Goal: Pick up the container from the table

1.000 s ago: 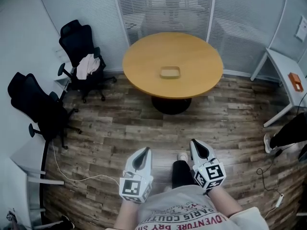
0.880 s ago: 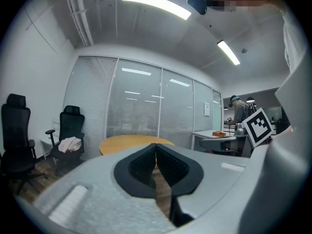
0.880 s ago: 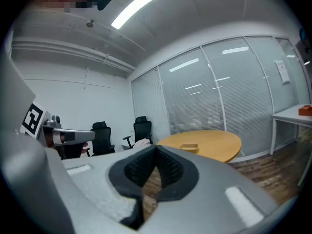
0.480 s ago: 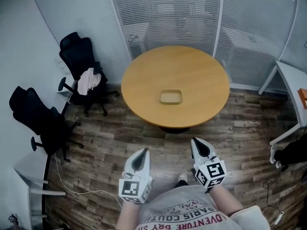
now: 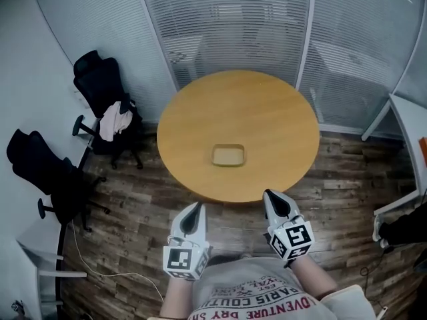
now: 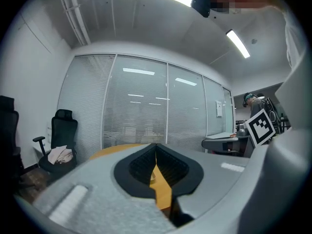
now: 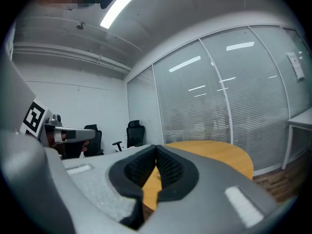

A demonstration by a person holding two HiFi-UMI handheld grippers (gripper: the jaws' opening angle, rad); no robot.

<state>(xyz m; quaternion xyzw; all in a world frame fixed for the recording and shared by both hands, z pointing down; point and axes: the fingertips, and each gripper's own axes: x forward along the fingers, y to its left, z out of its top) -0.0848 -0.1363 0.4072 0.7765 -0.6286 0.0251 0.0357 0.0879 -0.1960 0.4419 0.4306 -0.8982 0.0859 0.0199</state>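
Head view: container (image 5: 229,155) lies mid-frame on the round table (image 5: 273,112), long axis left to right. Left gripper (image 5: 195,207) and right gripper (image 5: 269,195) are below it, clear of it.
Left gripper view: jaws pressed together, empty.
Right gripper view: the same.

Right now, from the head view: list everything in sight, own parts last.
round table: one, light wood, centre of the room
container: one, tan, shallow, on the table's near half
office chairs: two, black, left of the table, one farther, one nearer
cloth: one, pale, draped on the farther chair
cable: one, white, on the floor, lower left
desk: one, white, right edge
blinds partition: grey, behind the table
floor: brown wood planks
shirt: grey, red print, bottom centre
left gripper: grey, shut, empty, short of the table
right gripper: grey, shut, empty, at the table's near edge
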